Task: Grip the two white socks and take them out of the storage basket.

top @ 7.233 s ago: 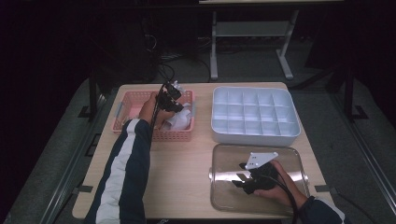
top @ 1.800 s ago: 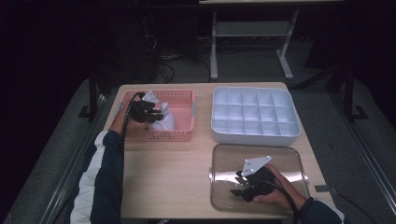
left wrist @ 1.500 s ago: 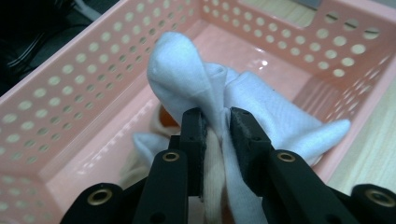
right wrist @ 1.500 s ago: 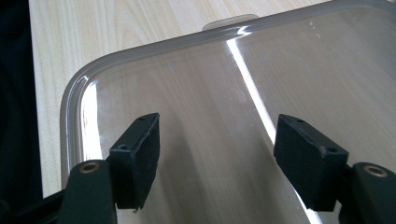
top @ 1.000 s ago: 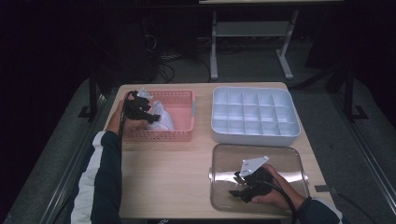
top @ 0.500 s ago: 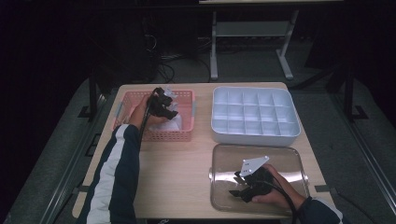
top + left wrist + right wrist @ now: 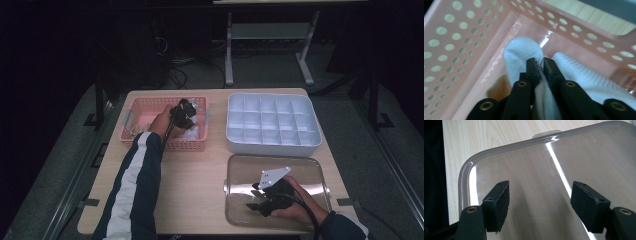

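Observation:
My left gripper (image 7: 540, 65) reaches into the pink perforated basket (image 7: 140, 112) at the table's back left; in the high view that gripper (image 7: 186, 116) sits over the basket's right part. Its jaws have just been closing, and they now pinch a fold of a white sock (image 7: 524, 51) between the pads. A second white sock (image 7: 584, 75) lies beside it. My right gripper (image 7: 540, 202) rests wide open over the clear plastic lid (image 7: 564, 165) at the front right, nothing between its jaws; the high view shows this gripper (image 7: 260, 199) on the lid (image 7: 305, 170).
A white divided organiser box (image 7: 272, 124) stands at the back right, beside the basket. Something tan-coloured (image 7: 134, 131) lies in the basket's left end. Bare wooden tabletop (image 7: 200, 190) stretches between the basket and the lid. Dark floor surrounds the table.
My left gripper has moved rightward across the basket and dipped down into it, and its jaws have closed on the white sock. The right gripper has stayed in place on the lid.

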The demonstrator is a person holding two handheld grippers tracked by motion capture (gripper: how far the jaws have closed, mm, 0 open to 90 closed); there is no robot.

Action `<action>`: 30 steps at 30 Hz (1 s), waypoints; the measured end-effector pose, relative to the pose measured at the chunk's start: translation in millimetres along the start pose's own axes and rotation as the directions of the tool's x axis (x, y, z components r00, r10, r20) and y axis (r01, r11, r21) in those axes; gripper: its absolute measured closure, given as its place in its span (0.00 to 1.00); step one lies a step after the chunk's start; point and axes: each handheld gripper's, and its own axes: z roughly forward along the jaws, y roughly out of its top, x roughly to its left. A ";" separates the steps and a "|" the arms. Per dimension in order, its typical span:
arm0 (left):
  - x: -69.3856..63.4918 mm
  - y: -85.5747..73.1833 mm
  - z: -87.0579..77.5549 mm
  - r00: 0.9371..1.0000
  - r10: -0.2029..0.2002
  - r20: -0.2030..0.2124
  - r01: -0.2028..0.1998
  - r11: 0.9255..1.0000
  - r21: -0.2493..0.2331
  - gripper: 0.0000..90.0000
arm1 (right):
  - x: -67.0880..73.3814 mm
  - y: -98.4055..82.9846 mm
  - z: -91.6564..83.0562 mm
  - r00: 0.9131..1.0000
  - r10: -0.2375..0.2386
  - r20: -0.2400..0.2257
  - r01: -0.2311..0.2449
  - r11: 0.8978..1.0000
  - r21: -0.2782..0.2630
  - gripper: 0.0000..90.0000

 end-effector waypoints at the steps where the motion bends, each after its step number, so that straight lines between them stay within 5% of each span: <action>1: 0.3 -0.6 -3.0 1.000 0.002 0.002 -0.002 1.000 -0.007 0.93 | 0.4 0.2 -0.1 1.000 0.009 -0.002 -0.009 1.000 -0.001 0.34; 8: 9.9 -4.0 -38.0 0.999 -0.041 0.020 0.043 0.991 -0.125 0.94 | -0.7 0.1 0.5 1.000 -0.001 0.003 0.001 1.000 0.001 0.34; 14: 16.2 -8.1 -72.2 0.996 -0.089 0.028 0.093 0.963 -0.252 0.94 | 0.3 0.4 1.3 1.000 0.002 0.003 -0.002 1.000 0.006 0.34; 16: 17.3 -8.0 -80.8 0.996 -0.091 0.004 0.089 0.960 -0.267 0.94 | 1.0 0.8 1.8 1.000 0.020 -0.003 -0.020 1.000 0.005 0.34; 21: 21.9 -7.2 -106.9 0.994 -0.109 0.004 0.104 0.934 -0.341 0.94 | 1.5 1.2 2.5 1.000 0.007 0.000 -0.007 1.000 0.009 0.34; 30: 28.2 -5.7 -134.9 0.991 -0.129 -0.035 0.107 0.923 -0.371 0.94 | 1.8 1.4 3.0 1.000 0.021 -0.001 -0.021 1.000 0.008 0.34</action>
